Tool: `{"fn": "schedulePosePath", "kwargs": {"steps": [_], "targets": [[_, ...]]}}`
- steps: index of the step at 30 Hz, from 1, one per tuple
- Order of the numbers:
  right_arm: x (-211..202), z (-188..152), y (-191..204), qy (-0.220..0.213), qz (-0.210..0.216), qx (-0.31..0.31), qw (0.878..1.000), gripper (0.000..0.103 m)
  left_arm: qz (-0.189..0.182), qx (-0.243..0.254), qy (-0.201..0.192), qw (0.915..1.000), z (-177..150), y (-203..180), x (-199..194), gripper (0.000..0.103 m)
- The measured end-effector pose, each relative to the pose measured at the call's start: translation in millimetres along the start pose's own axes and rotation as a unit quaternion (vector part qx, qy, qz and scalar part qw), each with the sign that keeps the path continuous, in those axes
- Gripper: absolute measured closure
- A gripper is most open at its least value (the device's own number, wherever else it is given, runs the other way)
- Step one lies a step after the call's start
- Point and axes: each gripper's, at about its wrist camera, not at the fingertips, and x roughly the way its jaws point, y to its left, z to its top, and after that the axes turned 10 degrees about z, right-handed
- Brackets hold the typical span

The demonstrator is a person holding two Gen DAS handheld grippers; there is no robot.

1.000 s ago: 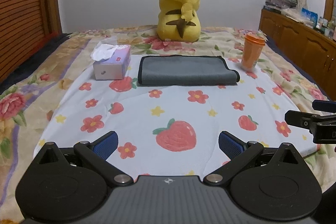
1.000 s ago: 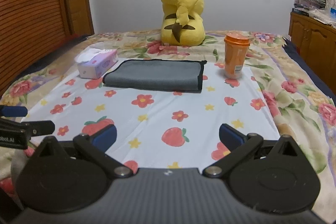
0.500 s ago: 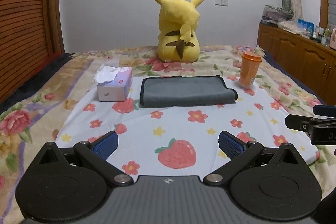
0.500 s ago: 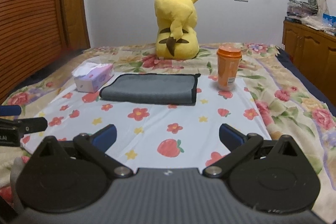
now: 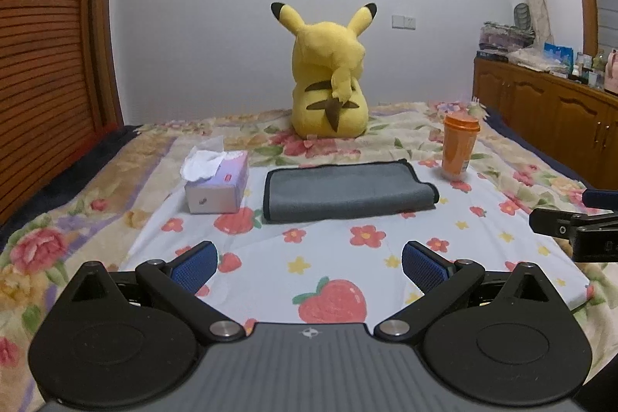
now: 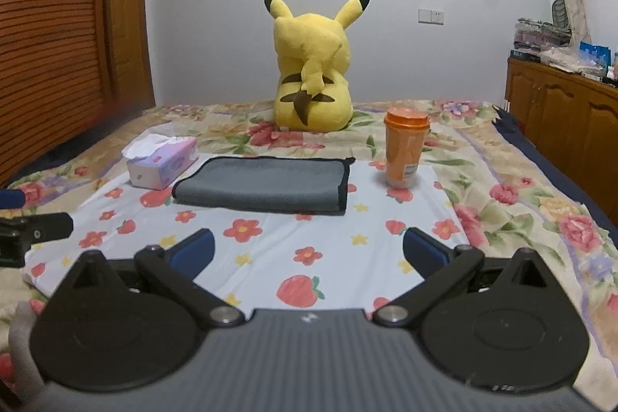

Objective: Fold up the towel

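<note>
Compared with one second earlier, both cameras sit lower and more level; more wall shows above the plush toy [image 5: 328, 72]. The left gripper [image 5: 309, 267] and right gripper [image 6: 308, 248] are both spread wide and hold nothing. The grey towel [image 5: 343, 190], already folded, lies flat toward the far edge of the white fruit-print sheet [image 5: 336, 253], well apart from the fingertips. A tissue box [image 5: 218, 182] sits just beside its left end; an orange cup [image 5: 459, 147] stands near its right end. Nothing lies between fingers and towel.
</note>
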Motion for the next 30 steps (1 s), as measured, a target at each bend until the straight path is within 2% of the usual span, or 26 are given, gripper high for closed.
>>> {"fn": "schedulePosePath", "kwargs": {"steps": [17, 30], "targets": [[-12, 3, -3, -0.044, -0.015, -0.001, 0.999, 0.000, 0.011, -0.017, -0.035, 0.9992, 5, 8, -13, 0.000], [-15, 3, -4, -0.056, -0.018, 0.000, 0.998, 0.000, 0.014, -0.018, -0.039, 0.9990, 5, 10, -14, 0.000]]}}
